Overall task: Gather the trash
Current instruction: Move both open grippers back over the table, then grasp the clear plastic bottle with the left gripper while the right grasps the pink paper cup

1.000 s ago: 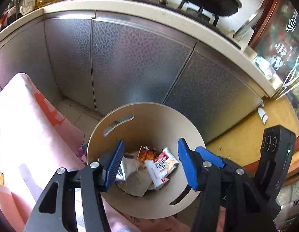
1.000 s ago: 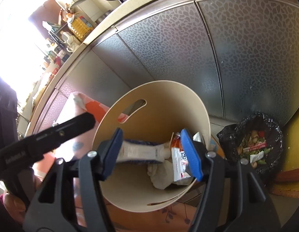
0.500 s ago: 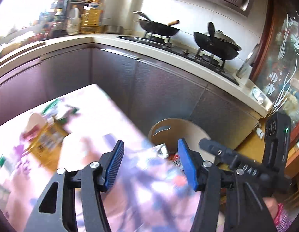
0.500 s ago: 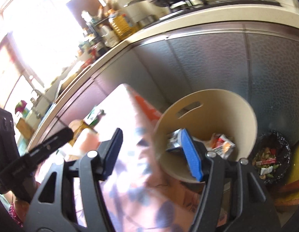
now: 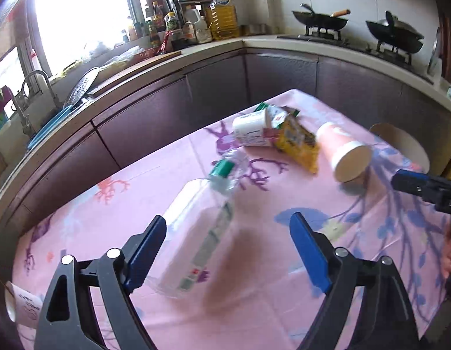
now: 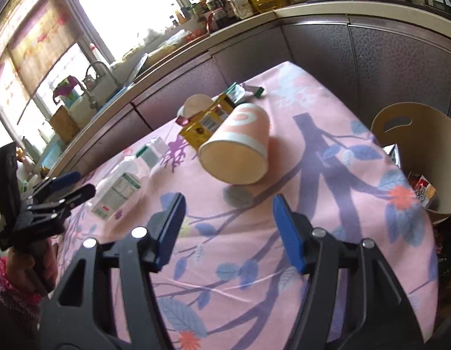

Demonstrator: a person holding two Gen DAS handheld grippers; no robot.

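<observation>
Both hand-held grippers have swung away from the round beige waste bin and now face the bench with its pink flowered cloth. The left hand-held gripper is empty and its jaws are opening over a clear plastic bottle with a green cap that lies on its side. The right hand-held gripper stands open, holding nothing, just before a tipped pink paper cup. A yellow snack wrapper and a white tub also remain, so I judge more collecting is left.
</observation>
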